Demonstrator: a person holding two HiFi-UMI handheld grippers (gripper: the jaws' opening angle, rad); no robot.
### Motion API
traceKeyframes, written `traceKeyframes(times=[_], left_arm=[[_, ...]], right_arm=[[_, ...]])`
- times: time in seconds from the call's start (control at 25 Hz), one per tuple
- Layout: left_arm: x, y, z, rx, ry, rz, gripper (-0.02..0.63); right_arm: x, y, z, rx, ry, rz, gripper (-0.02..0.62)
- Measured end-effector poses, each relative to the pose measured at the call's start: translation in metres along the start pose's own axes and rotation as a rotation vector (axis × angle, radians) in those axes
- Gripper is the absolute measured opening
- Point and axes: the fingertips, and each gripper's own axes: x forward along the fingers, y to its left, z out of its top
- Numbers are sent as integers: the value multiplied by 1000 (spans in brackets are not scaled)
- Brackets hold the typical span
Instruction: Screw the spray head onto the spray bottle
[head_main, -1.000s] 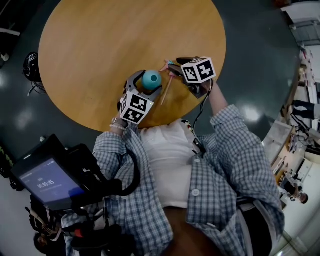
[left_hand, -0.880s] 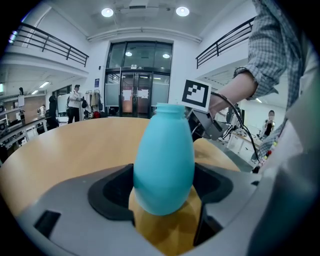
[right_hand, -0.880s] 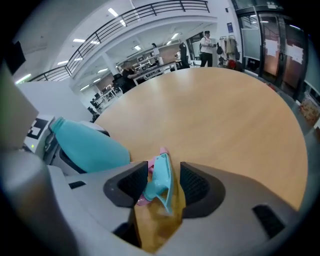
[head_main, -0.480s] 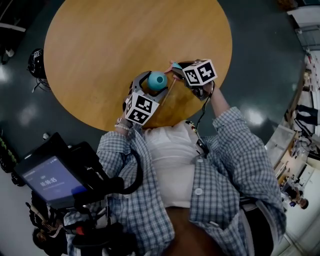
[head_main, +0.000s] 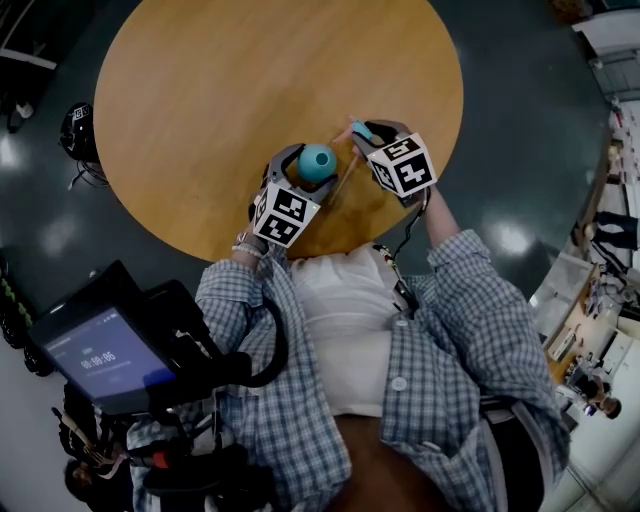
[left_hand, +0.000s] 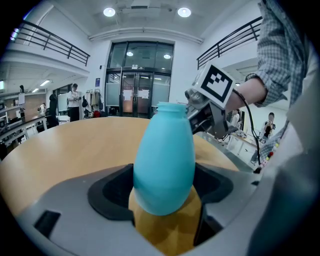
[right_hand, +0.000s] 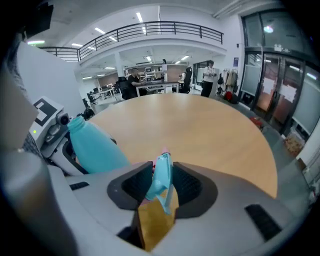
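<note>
A teal spray bottle (head_main: 317, 162) without its head stands on the round wooden table (head_main: 220, 90), and my left gripper (head_main: 303, 172) is shut around its body. In the left gripper view the bottle (left_hand: 164, 150) fills the gap between the jaws, its open neck up. Just right of the neck, my right gripper (head_main: 365, 135) holds the teal spray head (head_main: 360, 131), whose thin tube (head_main: 340, 178) hangs down. In the right gripper view its jaws have just been closing and the pads press on the spray head (right_hand: 161, 172). There the bottle (right_hand: 95, 147) leans at the left.
Both grippers work near the table's near edge (head_main: 330, 245), with wide bare wood beyond them. A dark floor (head_main: 520, 120) surrounds the table, with a black object (head_main: 75, 130) on it at the left. A device with a lit screen (head_main: 100, 355) hangs at the person's left side.
The right gripper has rolled, and its marker cube has swung nearer to the person. The spray head has shifted slightly right of the bottle neck. The left gripper and bottle stayed put.
</note>
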Motion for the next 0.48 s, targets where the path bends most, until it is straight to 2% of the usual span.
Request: traceKeyframes(times=[0.24, 0.48], left_arm=[[3, 7, -2, 0, 0, -7, 379], [10, 14, -1, -6, -2, -8, 379]], right_arm=[[-58, -26, 73, -91, -189, -169, 115], [-121, -25, 140, -202, -357, -289, 114]])
